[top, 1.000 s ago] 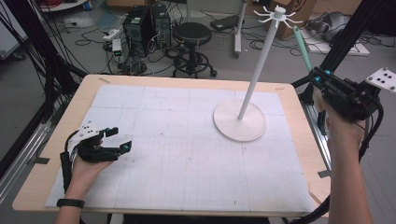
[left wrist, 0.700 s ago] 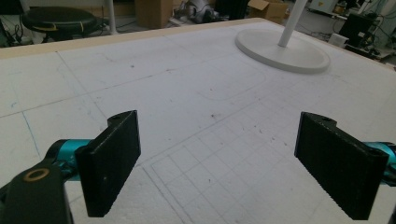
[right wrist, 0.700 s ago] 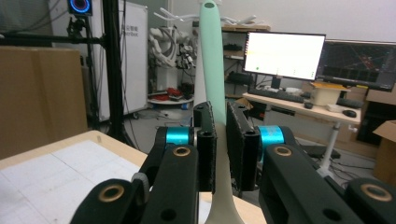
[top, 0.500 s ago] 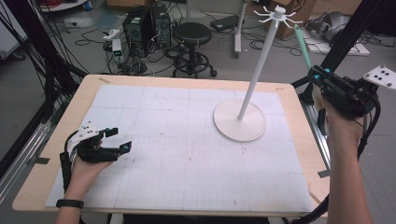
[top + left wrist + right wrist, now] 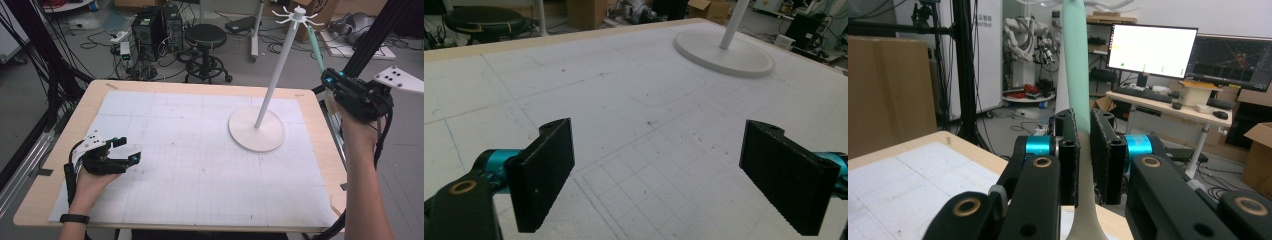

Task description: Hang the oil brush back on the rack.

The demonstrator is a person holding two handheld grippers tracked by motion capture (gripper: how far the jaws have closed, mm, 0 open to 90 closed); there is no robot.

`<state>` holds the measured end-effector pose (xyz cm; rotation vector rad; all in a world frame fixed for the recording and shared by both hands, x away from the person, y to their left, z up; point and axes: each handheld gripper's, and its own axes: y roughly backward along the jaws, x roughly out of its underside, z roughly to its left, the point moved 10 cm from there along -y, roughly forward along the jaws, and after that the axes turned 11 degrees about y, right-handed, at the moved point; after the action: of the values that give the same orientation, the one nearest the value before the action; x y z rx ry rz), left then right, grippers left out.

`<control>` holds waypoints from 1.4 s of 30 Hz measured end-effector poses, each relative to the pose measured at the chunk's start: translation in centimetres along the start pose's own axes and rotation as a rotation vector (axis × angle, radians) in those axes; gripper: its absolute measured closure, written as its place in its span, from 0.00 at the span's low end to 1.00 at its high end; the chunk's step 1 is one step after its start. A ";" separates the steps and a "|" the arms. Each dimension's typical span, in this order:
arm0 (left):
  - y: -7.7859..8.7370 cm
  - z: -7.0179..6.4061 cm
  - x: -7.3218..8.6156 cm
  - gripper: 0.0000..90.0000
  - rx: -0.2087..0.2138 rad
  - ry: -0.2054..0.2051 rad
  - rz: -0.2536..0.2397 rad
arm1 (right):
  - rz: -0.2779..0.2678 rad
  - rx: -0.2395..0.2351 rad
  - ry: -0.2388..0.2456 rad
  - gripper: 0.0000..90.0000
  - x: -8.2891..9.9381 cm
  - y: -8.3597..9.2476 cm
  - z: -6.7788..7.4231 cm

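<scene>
Beside the table, right hand-held gripper [image 5: 326, 76] clamps a green stick [image 5: 315, 47].

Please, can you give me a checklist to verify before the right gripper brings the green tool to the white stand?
1. Right gripper holds the green tool firmly between its jaws: ok.
2. Tool's upper end visible: not ok in the right gripper view, it is cut off.
3. White stand upright on the table: ok.
4. Free hook on the stand's top: cannot tell.
5. Left gripper open, away from the stand: ok.
</scene>
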<state>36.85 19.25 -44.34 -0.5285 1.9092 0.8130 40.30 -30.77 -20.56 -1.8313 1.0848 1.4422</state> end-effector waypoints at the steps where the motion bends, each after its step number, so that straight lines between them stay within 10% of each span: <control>1: 0.0 0.0 0.0 0.17 -0.001 0.003 0.000 | 0.000 0.000 0.000 0.91 0.0 0.0 0.0; 19: 0.1 0.0 -0.1 0.16 0.002 0.002 -0.005 | 0.075 -0.131 -0.031 0.51 3.6 -0.3 2.5; 27: 0.1 -0.1 -1.3 0.16 0.012 0.005 -0.033 | 0.125 -0.230 -0.053 0.35 8.4 0.6 5.7; 42: 0.2 -0.2 -1.0 0.16 0.008 -0.016 -0.018 | 0.174 -0.268 -0.118 0.18 16.8 1.3 9.7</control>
<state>37.07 19.25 -43.35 -0.5317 1.8899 0.7953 35.79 -27.70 -39.17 -1.8379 1.0552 1.8504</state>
